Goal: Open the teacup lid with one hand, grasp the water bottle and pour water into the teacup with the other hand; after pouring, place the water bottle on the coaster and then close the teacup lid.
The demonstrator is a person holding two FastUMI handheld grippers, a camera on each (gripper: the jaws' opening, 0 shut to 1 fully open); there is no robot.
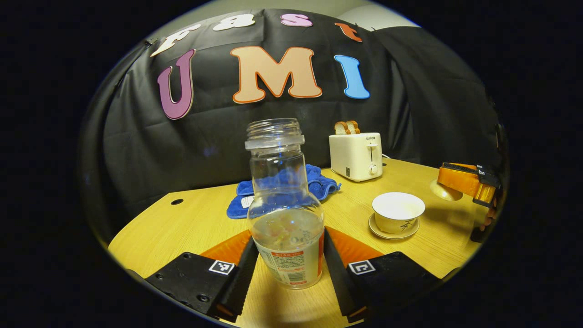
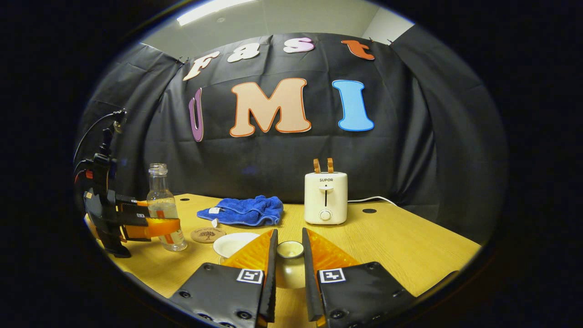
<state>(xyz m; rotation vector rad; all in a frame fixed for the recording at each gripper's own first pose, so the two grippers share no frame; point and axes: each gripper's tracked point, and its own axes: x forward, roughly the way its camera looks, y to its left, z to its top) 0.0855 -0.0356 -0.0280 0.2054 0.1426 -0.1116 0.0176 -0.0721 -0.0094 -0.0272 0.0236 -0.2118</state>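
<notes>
Two risks from here. First: the left hand-held gripper has its fingers flanking the water bottle low, at the label, and the bottle is tall and uncapped with water in the bottom part. A grasp this low could let it swing or slip once tilted, spilling short of the teacup. Fingers look to be touching both sides of the bottle, but I can't tell from the left gripper view whether they're actually pressing.

Second: the right hand-held gripper is nearly closed around the teacup lid, apparently by its knob, held off the cup just right of it. A thin pinch; the lid could twist or drop.

Pose: left gripper level, low over the worktop, bottle upright and standing on it. Right gripper level, pointing at the toaster. Coaster sits just beside the bottle, teacup on its saucer with mouth open.
</notes>
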